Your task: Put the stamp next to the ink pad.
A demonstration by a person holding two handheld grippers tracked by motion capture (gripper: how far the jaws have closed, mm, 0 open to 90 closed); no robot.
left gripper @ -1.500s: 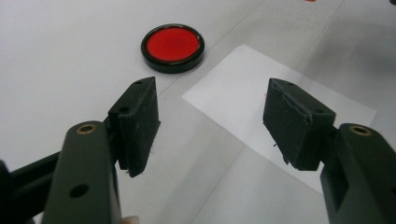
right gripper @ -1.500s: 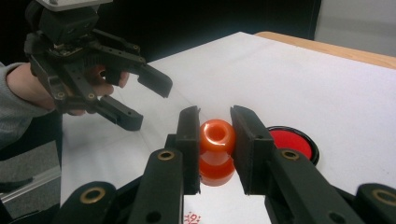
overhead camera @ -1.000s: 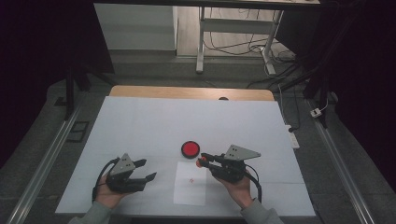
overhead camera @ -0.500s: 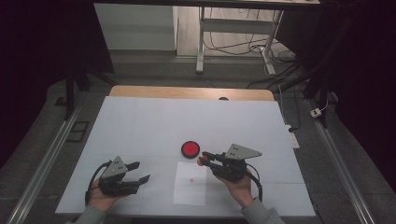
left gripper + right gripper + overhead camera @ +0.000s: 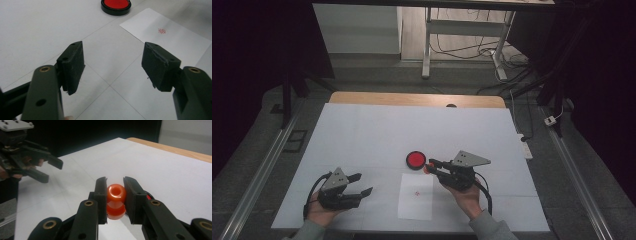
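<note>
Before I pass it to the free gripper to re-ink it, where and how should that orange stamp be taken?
Take the orange stamp by its rounded upper knob, probably from above. The right gripper already clamps both flanks at the narrow waist, so only the top with its hole stays exposed. The left gripper has its jaws wide open.

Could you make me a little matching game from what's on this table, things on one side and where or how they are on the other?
Things:
1. orange stamp
2. red ink pad
3. white paper sheet
4. left gripper

States:
a. open, holding nothing
b. flat on the table, a small red mark on it
c. clamped between two black jaws
d. round, in a black rim, beyond the sheet

Pairs: 1-c, 2-d, 3-b, 4-a
</note>
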